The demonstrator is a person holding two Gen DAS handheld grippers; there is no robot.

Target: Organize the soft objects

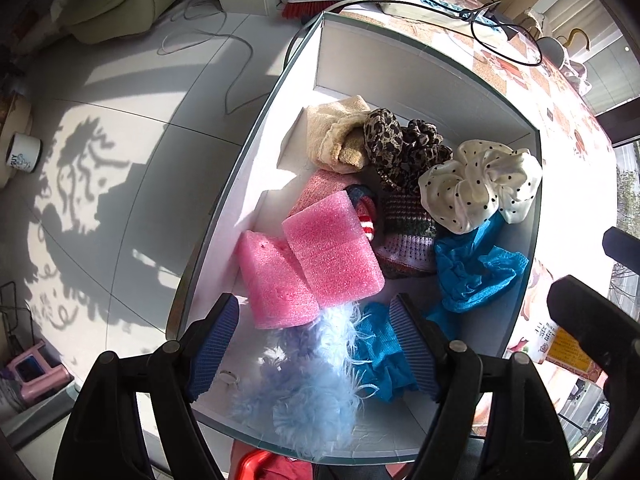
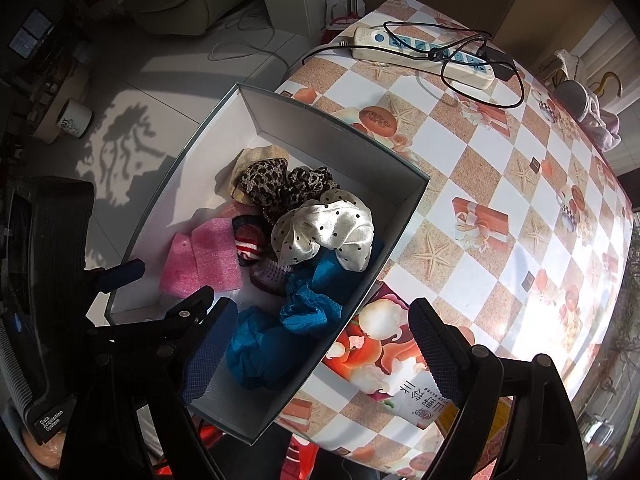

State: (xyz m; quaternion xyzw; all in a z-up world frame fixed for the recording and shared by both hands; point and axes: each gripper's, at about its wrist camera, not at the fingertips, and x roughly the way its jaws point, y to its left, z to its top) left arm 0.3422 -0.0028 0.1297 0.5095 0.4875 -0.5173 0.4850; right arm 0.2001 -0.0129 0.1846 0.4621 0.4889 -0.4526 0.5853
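A white box (image 1: 400, 64) (image 2: 320, 136) at the table's edge holds soft things: pink foam pieces (image 1: 332, 248) (image 2: 212, 256), a beige cloth (image 1: 340, 132), a leopard scrunchie (image 1: 400, 148) (image 2: 280, 184), a white dotted scrunchie (image 1: 480, 184) (image 2: 324, 232), a knitted piece (image 1: 404, 232), blue net cloth (image 1: 476, 268) (image 2: 280, 340) and a light blue fluffy piece (image 1: 312, 384). My left gripper (image 1: 320, 344) is open over the box, its fingers either side of the fluffy piece, empty. My right gripper (image 2: 324, 352) is open and empty, straddling the box's near right wall.
The checkered table (image 2: 520, 184) carries a power strip with cables (image 2: 424, 52) (image 1: 440, 4) and a printed packet (image 2: 400, 376) beside the box. A tiled floor (image 1: 120, 160), a mug (image 1: 22, 154) and a red brush (image 1: 312, 0) lie left of the table.
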